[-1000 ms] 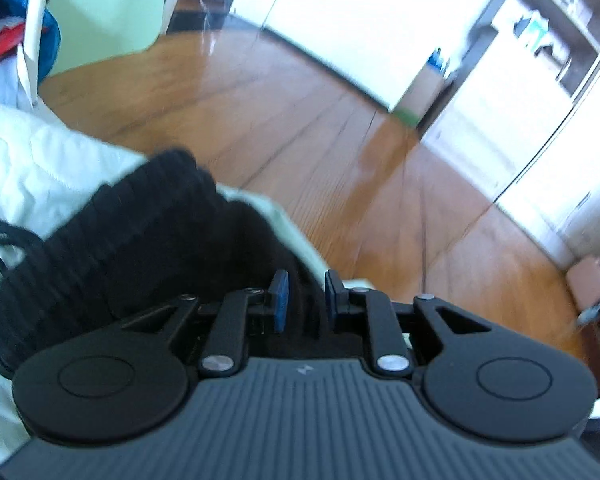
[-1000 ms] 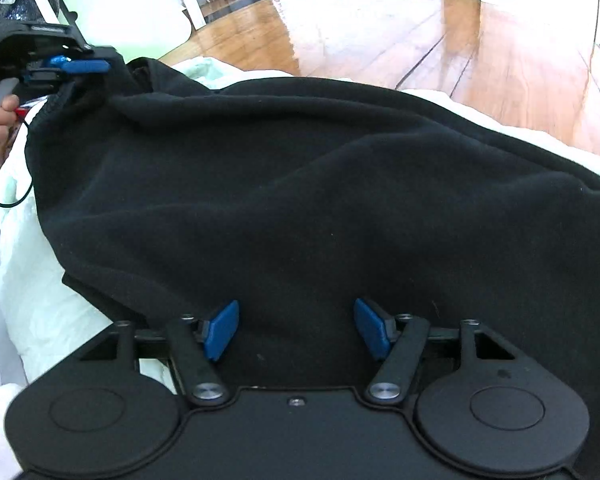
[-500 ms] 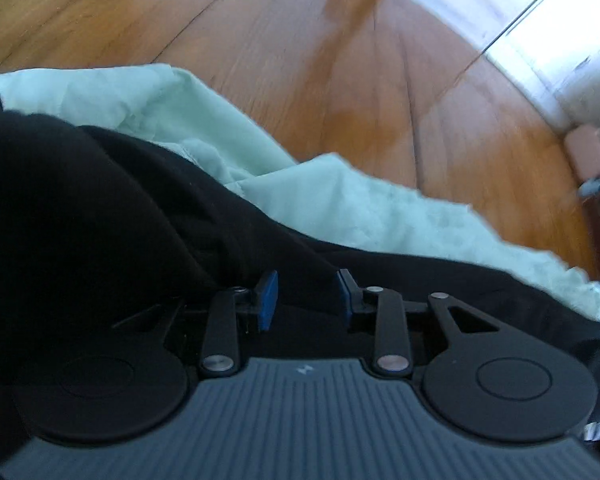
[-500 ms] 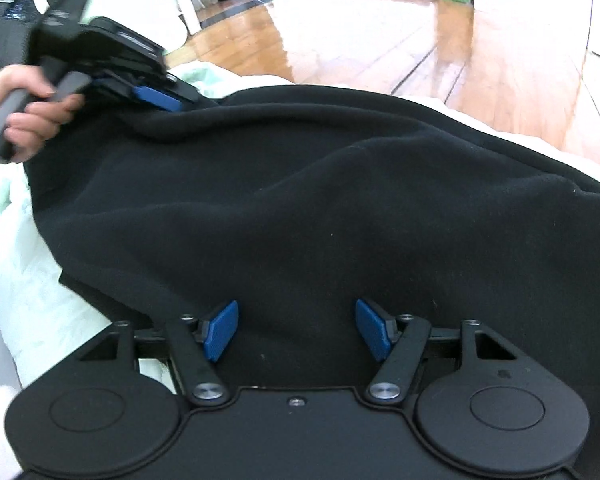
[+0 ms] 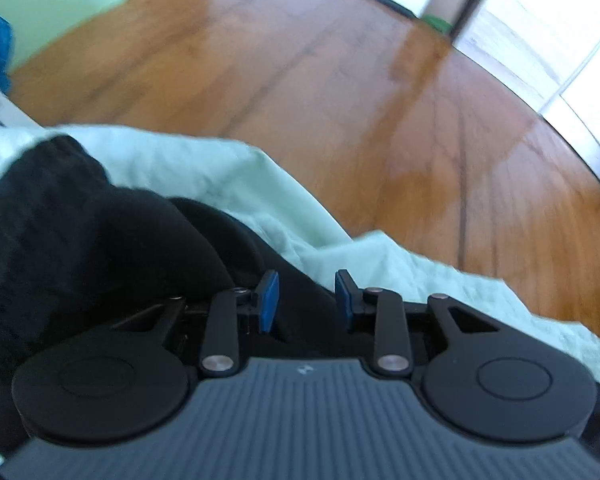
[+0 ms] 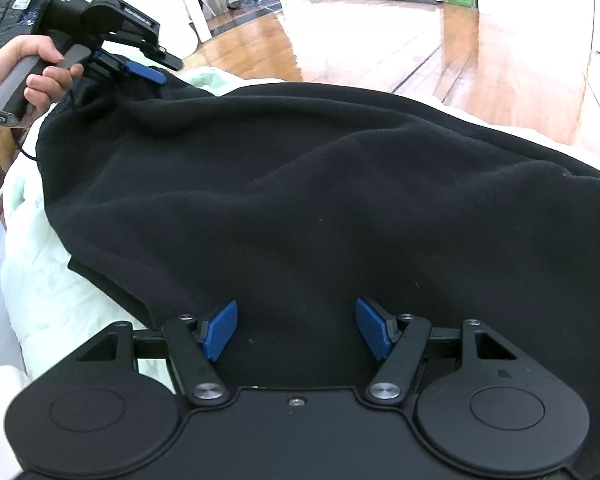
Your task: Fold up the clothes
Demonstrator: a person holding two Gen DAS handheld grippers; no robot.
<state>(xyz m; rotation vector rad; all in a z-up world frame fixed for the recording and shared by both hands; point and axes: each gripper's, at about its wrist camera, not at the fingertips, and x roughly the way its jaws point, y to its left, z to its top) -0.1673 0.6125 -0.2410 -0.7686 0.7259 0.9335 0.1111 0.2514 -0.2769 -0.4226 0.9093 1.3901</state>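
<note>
A glossy brown wooden floor (image 6: 480,60) surrounds a pale mint-green quilted blanket (image 6: 40,272). On the blanket lies a black fleece garment (image 6: 320,200), its long axis running from near right to far left. The right gripper (image 6: 296,330) hovers over it, jaws wide. The left gripper (image 5: 307,300), at its far-left end, stands narrowly parted, pinching nothing.
</note>
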